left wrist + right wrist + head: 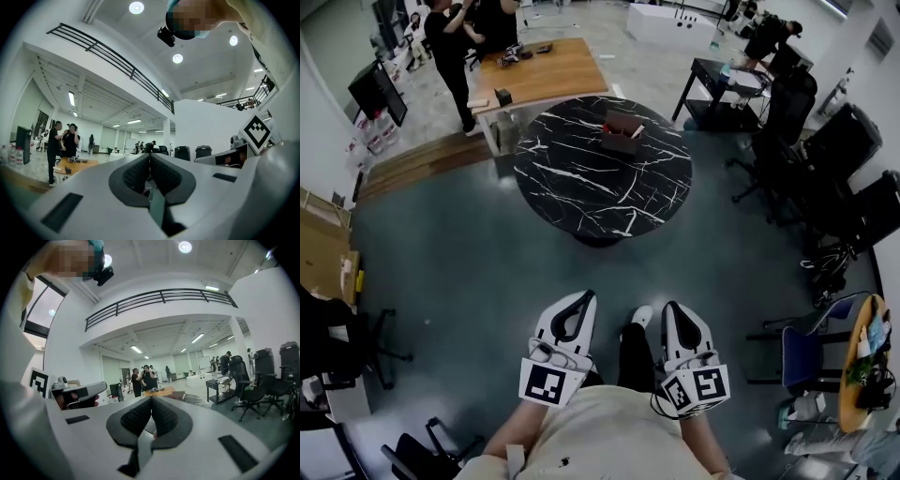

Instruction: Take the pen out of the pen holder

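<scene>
A round black marble table (581, 187) stands ahead across the floor. On its far side sits a reddish-brown pen holder (622, 134); any pen in it is too small to make out. My left gripper (581, 295) and right gripper (672, 307) are held close to the body, side by side and far short of the table. In the left gripper view the left gripper (150, 154) has its pads pressed together with nothing between them. The right gripper (151, 398) is likewise shut and empty, with the table's edge (195, 398) just beyond its tips.
Behind the marble table is a wooden table (539, 73) with two people (450, 47) beside it. A black desk (722, 84) and office chairs (844, 150) line the right side. A blue chair (811, 352) stands near right, dark chairs (347, 347) near left.
</scene>
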